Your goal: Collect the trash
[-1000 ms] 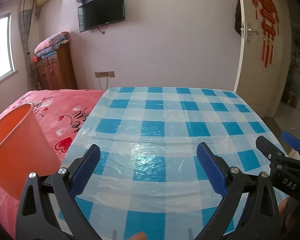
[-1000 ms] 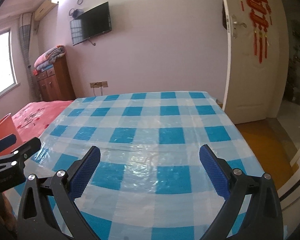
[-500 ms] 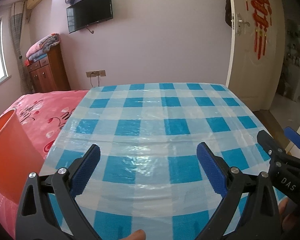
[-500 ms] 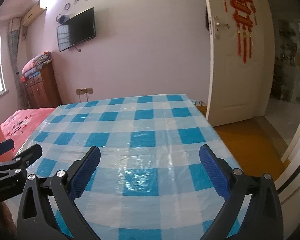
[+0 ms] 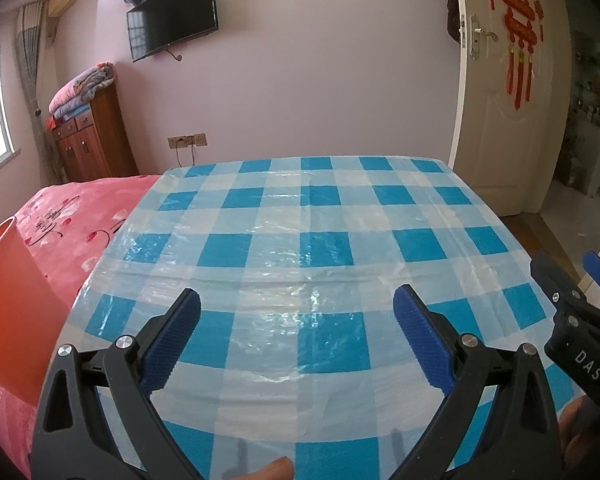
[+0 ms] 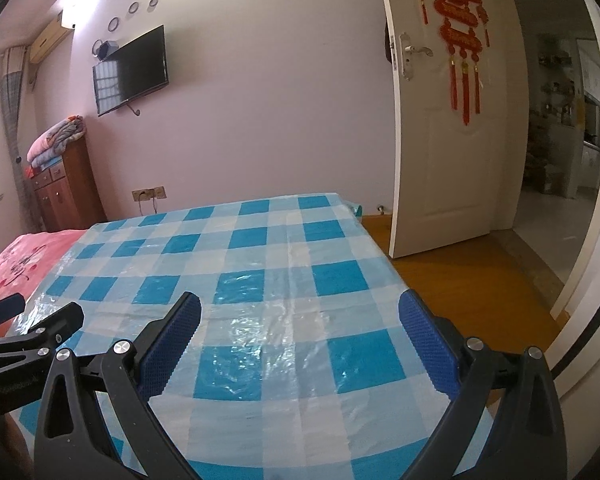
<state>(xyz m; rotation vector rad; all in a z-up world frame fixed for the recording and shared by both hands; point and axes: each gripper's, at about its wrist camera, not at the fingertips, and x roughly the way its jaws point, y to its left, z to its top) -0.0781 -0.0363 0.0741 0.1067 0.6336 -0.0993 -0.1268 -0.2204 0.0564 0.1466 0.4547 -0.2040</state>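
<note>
My left gripper [image 5: 296, 320] is open and empty, held low over the near part of a table with a blue-and-white checked plastic cover [image 5: 300, 216]. My right gripper [image 6: 300, 320] is open and empty over the same table [image 6: 260, 264], to the right of the left one. An orange bin [image 5: 12, 308] stands at the far left of the left wrist view, beside the table. No trash shows on the cover in either view. The right gripper shows at the right edge of the left wrist view [image 5: 572, 292], and the left gripper at the left edge of the right wrist view [image 6: 32, 320].
A bed with a pink cover [image 5: 76, 216] lies left of the table. A wooden cabinet [image 5: 92, 140] with folded blankets stands at the back left. A TV [image 5: 172, 14] hangs on the far wall. An open white door [image 6: 440, 120] and wooden floor [image 6: 460, 280] lie to the right.
Both views have swung to the right and pulled back a little. The orange bin has slid toward the left edge, and the door and floor show more. Both grippers stay open.
</note>
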